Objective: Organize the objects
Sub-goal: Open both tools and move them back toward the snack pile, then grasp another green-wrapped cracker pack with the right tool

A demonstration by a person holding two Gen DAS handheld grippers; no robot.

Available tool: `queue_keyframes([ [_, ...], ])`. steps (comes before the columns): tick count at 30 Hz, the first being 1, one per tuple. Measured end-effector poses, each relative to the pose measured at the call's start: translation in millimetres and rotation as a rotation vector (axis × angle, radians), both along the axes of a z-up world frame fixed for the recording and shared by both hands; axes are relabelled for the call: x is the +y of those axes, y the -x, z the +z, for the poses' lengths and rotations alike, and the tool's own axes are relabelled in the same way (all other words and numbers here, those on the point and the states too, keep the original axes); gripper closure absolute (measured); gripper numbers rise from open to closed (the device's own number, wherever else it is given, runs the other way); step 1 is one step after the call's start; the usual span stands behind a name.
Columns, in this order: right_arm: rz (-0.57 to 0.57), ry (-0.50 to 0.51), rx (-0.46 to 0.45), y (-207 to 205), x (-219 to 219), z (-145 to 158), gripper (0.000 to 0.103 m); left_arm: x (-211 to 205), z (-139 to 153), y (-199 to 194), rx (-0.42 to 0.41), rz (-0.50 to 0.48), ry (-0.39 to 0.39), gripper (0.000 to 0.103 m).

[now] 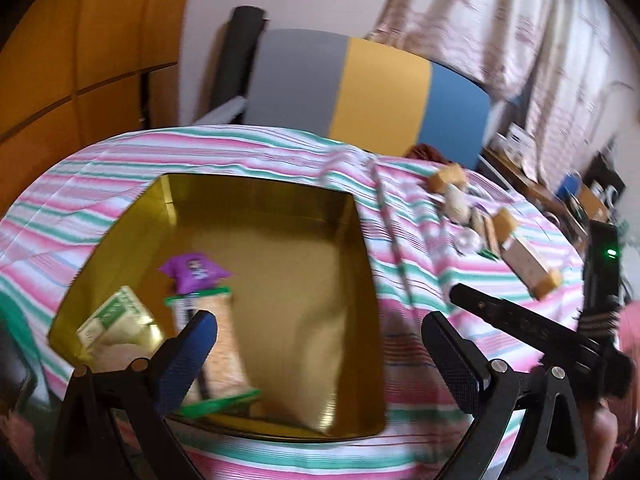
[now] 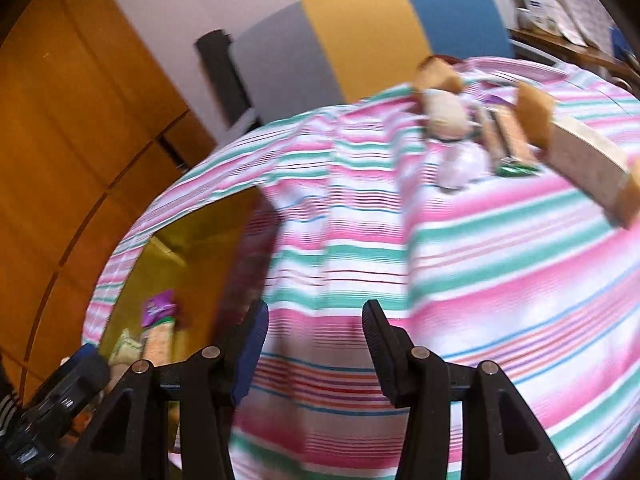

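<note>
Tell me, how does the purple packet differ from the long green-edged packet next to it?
The purple packet is small, plump and purple all over; the long green-edged packet is flat, tan, and much longer, with green ends. The purple packet lies nearer the tin's far wall; the long one reaches toward the near wall. Both lie inside the gold tin, close together.

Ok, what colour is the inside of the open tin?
Gold inside the tin; clearest in the left wrist view.
</note>
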State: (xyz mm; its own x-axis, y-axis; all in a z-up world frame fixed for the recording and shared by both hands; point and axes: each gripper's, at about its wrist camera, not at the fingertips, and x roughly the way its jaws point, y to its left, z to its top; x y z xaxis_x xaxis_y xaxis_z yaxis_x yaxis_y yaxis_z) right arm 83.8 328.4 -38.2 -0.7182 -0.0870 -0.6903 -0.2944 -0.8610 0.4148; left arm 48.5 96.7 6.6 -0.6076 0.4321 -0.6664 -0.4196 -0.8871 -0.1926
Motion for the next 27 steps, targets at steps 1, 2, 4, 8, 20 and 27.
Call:
queue_keyframes([
  [1,-0.022,0.002,-0.008,-4.4,8.0,-3.8,0.054,5.8,0.0,-2.1,0.001,-0.014,0.005,0.0],
  [2,-0.039,0.003,-0.015,-7.5,15.1,-7.6,0.054,14.0,0.4,-5.4,0.003,-0.037,0.012,0.0],
  [4,-0.07,0.005,-0.028,-13.8,27.7,-14.3,0.054,23.6,0.4,-8.9,0.003,-0.067,0.019,0.0],
  [8,-0.136,-0.013,-0.055,-24.1,57.1,-27.9,0.054,44.9,-1.3,-15.5,-0.004,-0.118,0.041,0.0],
  [20,-0.236,-0.102,-0.055,3.0,130.8,-19.4,0.046,91.2,-8.7,-37.1,-0.02,-0.233,0.098,0.0],
  [27,-0.243,-0.216,-0.04,56.6,159.8,-4.3,0.044,96.7,-9.1,-39.2,-0.02,-0.248,0.113,0.0],
])
